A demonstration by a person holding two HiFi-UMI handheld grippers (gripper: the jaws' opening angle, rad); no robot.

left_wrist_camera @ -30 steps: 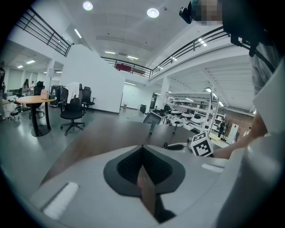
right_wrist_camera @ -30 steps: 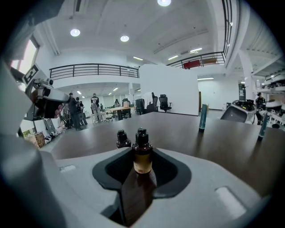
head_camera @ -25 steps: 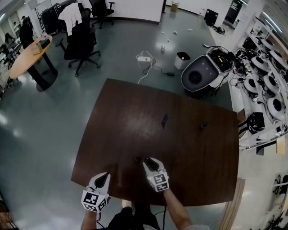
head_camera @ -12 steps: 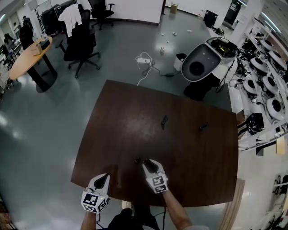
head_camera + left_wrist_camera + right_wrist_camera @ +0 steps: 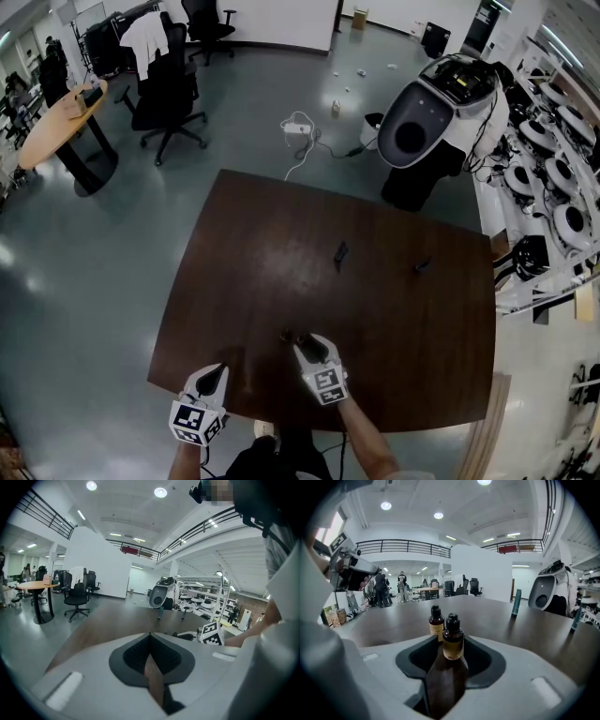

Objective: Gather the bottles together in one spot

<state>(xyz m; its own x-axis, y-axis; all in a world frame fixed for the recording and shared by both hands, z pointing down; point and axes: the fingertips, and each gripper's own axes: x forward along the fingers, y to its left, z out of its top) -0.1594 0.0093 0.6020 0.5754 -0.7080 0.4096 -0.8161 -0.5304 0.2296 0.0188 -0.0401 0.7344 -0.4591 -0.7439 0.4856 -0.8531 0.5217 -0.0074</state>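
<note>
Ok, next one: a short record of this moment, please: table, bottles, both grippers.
table: dark brown, four bottles on it
right gripper: jaws have just been opening, pads off the bottle between them
left gripper: shut, empty
near brown bottle: upright, between the right jaws
second brown bottle: upright, just beyond it
teal bottle: upright, far across
rightmost bottle: far, apart from the rest

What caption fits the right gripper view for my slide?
Right hand-held gripper, jaws just opening, straddles one brown bottle without gripping; a second brown bottle stands just behind on the dark table.
</note>
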